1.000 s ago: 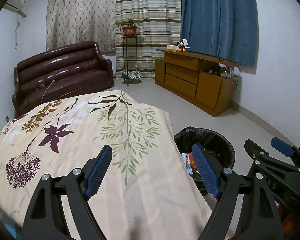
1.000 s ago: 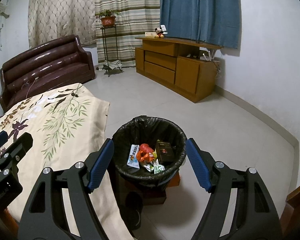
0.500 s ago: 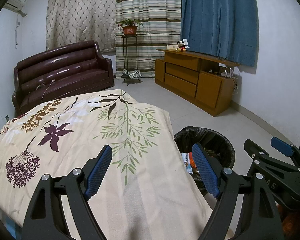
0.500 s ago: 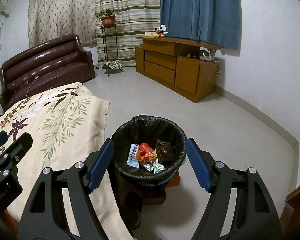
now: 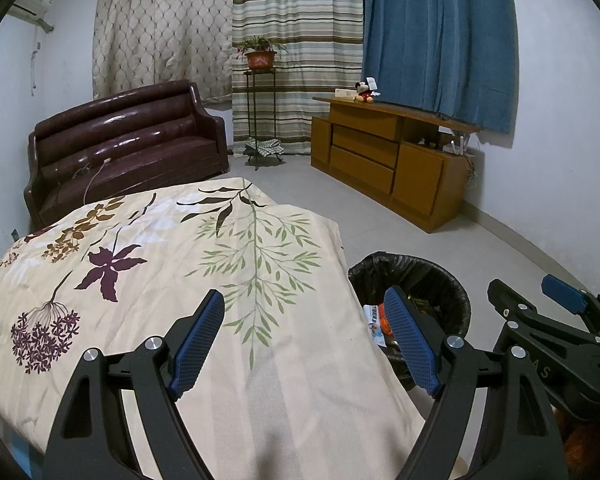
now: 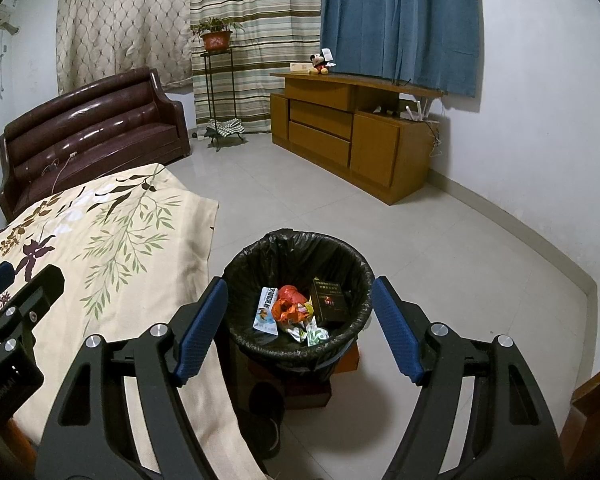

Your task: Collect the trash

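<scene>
A bin lined with a black bag (image 6: 296, 256) stands on the floor beside the table. Inside lie a white and blue wrapper (image 6: 265, 312), crumpled orange wrappers (image 6: 290, 304), a dark box (image 6: 330, 300) and green-white scraps (image 6: 312, 334). My right gripper (image 6: 300, 328) is open and empty, held above the near side of the bin. My left gripper (image 5: 306, 344) is open and empty over the floral tablecloth (image 5: 160, 264). The bin (image 5: 440, 280) shows at the right of the left wrist view, with the right gripper's body (image 5: 556, 340) beyond it.
A brown leather sofa (image 5: 124, 148) stands at the back left. A plant stand (image 5: 260, 120) is by the striped curtain. A wooden cabinet (image 5: 388, 160) with a plush toy (image 5: 365, 90) lines the right wall. The bin sits on a low wooden stool (image 6: 340, 364).
</scene>
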A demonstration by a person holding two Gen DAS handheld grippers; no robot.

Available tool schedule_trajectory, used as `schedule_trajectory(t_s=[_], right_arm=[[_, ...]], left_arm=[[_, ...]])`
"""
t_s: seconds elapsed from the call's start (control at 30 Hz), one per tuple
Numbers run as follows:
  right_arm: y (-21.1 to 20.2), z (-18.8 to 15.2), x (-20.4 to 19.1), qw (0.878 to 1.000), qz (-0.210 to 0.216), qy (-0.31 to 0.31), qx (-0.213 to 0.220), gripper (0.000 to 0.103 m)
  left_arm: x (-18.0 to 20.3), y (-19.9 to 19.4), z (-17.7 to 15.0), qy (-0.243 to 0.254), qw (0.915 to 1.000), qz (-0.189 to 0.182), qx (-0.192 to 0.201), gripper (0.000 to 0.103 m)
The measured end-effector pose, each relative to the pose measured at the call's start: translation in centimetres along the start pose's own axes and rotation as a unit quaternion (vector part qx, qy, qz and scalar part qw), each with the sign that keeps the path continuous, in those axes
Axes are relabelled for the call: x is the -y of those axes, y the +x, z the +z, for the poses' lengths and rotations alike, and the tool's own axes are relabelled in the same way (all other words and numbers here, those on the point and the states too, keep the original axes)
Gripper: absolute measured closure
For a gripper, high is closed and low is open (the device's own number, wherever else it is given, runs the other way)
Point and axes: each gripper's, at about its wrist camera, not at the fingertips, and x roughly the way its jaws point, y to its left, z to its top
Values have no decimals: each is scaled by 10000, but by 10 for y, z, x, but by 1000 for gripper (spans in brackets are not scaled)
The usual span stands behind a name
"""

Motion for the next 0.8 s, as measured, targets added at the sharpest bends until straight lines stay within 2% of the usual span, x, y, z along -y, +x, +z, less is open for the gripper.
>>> schedule_trajectory(t_s=[0.8], right_arm=[[0,0,0,10000,-1,-2,-2,30]], left_arm=[[5,-3,1,53,10000,17,72,23]])
